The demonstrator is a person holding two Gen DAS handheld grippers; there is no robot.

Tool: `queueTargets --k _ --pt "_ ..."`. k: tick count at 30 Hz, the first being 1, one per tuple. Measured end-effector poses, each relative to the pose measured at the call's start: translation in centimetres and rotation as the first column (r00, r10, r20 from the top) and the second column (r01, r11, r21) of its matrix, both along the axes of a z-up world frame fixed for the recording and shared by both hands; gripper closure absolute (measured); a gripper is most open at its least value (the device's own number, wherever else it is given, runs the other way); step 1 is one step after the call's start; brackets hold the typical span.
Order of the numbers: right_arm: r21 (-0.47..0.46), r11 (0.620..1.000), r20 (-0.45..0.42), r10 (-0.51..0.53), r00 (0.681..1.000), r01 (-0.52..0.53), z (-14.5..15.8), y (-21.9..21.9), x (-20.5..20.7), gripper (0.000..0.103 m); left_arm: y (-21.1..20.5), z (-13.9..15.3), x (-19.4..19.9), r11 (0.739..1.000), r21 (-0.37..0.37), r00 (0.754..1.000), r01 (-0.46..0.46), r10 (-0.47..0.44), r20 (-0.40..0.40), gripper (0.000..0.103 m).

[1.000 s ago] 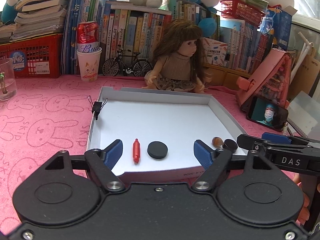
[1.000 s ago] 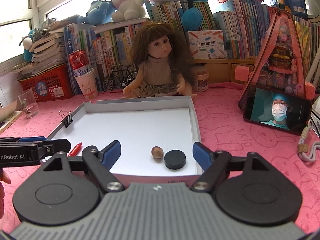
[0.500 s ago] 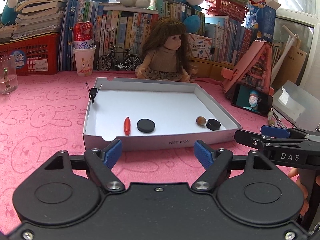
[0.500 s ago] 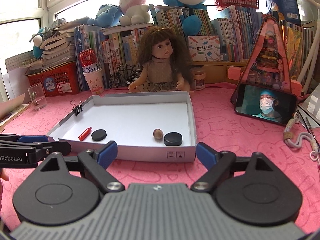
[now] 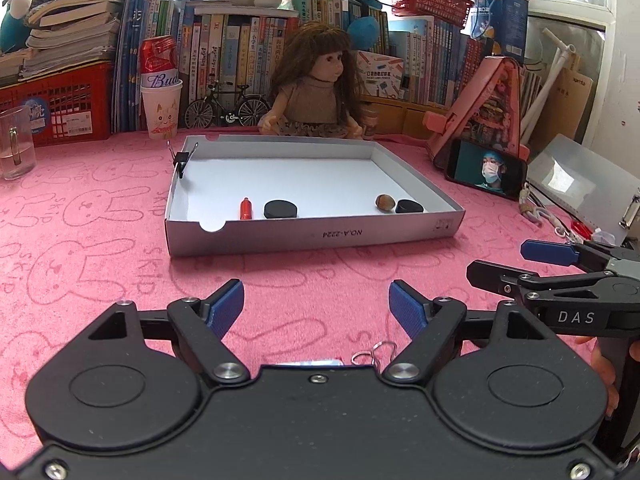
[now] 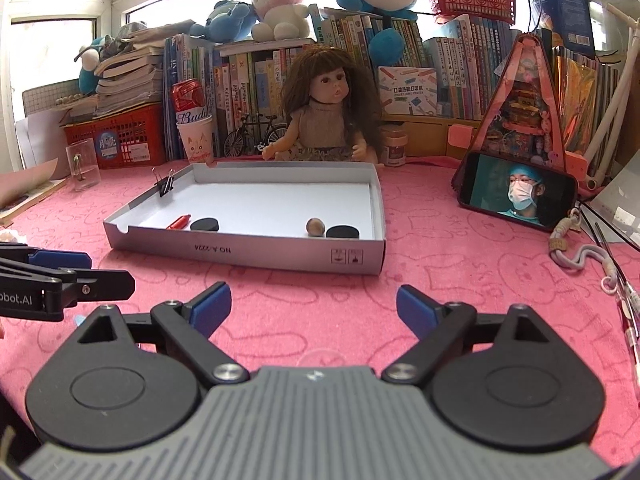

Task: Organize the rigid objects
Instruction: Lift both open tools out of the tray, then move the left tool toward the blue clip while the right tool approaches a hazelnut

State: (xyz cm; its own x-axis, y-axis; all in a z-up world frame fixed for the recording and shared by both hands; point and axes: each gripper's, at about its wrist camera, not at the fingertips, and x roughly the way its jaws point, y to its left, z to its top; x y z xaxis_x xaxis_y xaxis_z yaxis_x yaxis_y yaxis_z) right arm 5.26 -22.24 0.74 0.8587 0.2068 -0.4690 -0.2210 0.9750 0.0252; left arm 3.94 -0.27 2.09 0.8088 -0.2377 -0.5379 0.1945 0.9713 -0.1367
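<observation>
Looking at both wrist views, everything I care about sits straight ahead of me inside the white box lid (image 5: 312, 236), across a bare strip of pink mat (image 5: 80, 216). My left gripper (image 5: 316, 304) and right gripper (image 6: 314, 306) are both spread wide with nothing between the pads; the right one's jaws have just been opening further, still empty. In the lid, the red marker-ish thing (image 5: 246, 209) lies with its long axis pointing away from me, just beside a black disc (image 5: 281, 209), and that pair is on the left hand's side. The nut (image 6: 315, 226) and second black disc (image 6: 343, 232) sit near the right wall, closer to my right hand. What's in the way, I'd say, is the lid's front wall: any reach has to go over it. Binder clip (image 5: 182, 159) on the left rim, doll (image 5: 316, 92) behind, phone (image 6: 520, 194) off right, all well clear.
</observation>
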Motion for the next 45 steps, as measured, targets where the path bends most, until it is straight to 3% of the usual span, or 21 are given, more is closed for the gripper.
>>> queueTargets --k 8,19,30,34,41,45 --pt "-0.036 0.999 -0.001 0.017 1.000 -0.017 -0.8 -0.5 -2.3 0.006 0.1 -0.5 -2.1 1.000 0.015 1.000 0.027 -0.027 -0.004 0.025" --pt "-0.032 0.999 -0.031 -0.008 0.999 0.007 -1.7 -1.7 -3.5 0.006 1.1 -1.3 -3.2 1.000 0.009 0.999 -0.001 0.001 -0.033 0.030" --pt "-0.048 0.998 -0.017 0.044 0.999 -0.045 -2.3 -1.9 -4.4 0.008 1.4 -1.6 -3.4 1.000 -0.010 0.999 -0.015 0.015 -0.048 0.049" --pt "-0.052 0.997 -0.020 0.051 0.998 -0.052 -2.4 -2.2 -4.5 0.015 1.3 -1.6 -3.4 1.000 -0.005 0.999 -0.026 0.026 -0.041 0.053" --pt "-0.049 0.996 -0.030 0.078 0.997 -0.079 -2.6 -2.2 -4.7 0.040 1.2 -1.7 -3.3 1.000 -0.021 0.999 -0.019 0.018 -0.049 0.056" --pt "-0.049 0.995 -0.029 0.091 0.995 -0.092 -2.6 -1.9 -4.7 0.048 1.1 -1.8 -3.0 0.999 -0.018 0.998 -0.030 0.029 -0.057 0.056"
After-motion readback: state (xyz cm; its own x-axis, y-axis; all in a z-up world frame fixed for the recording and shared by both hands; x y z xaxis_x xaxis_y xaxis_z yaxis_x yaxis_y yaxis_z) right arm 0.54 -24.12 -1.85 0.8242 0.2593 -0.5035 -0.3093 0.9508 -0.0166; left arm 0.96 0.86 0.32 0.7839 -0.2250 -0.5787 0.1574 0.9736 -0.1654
